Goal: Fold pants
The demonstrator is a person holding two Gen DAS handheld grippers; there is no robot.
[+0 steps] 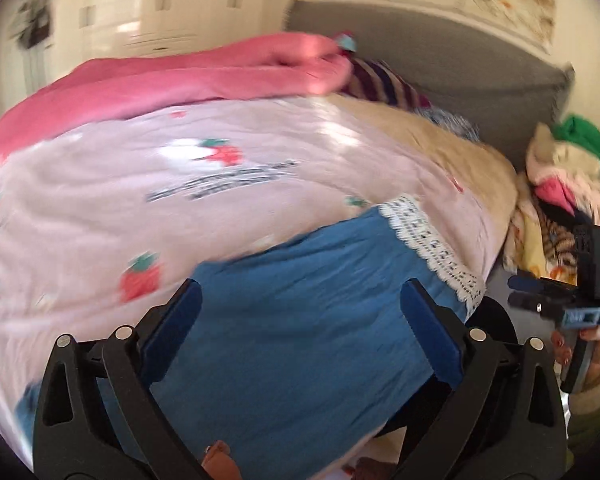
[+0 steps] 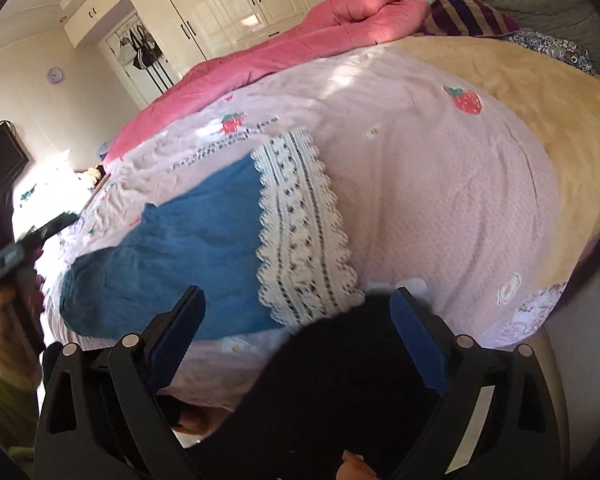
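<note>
Pants [image 2: 188,248], blue with a wide white lace cuff [image 2: 304,232], lie folded on the pink strawberry-print bedspread [image 2: 440,184]. In the right wrist view they fill the centre left of the frame, the lace band running down the middle and the blue cloth spreading toward the lower left. In the left wrist view the blue cloth [image 1: 300,300] fills the lower centre, with the lace [image 1: 428,244] at centre right.

The left claw [image 1: 300,320] stands wide open in the lower part of its view, its blue pads apart over the blue cloth; nothing is pinched between them. The right claw [image 2: 296,344] is likewise wide open at the bottom of its view, with a dark blurred shape [image 2: 340,380] between its fingers; what that shape is I cannot tell. Neither claw grips the pants.

Each claw also shows in the other's camera: the right one at the right edge of the left wrist view, held by a hand [image 1: 596,344], and the left one at the left edge of the right wrist view.

A rose-pink quilt [image 2: 300,40] lies bunched along the far side of the bed, a tan blanket [image 2: 540,100] covers the upper right, and white wardrobe doors [image 2: 228,4] stand at the top. The left wrist view is blurred.
</note>
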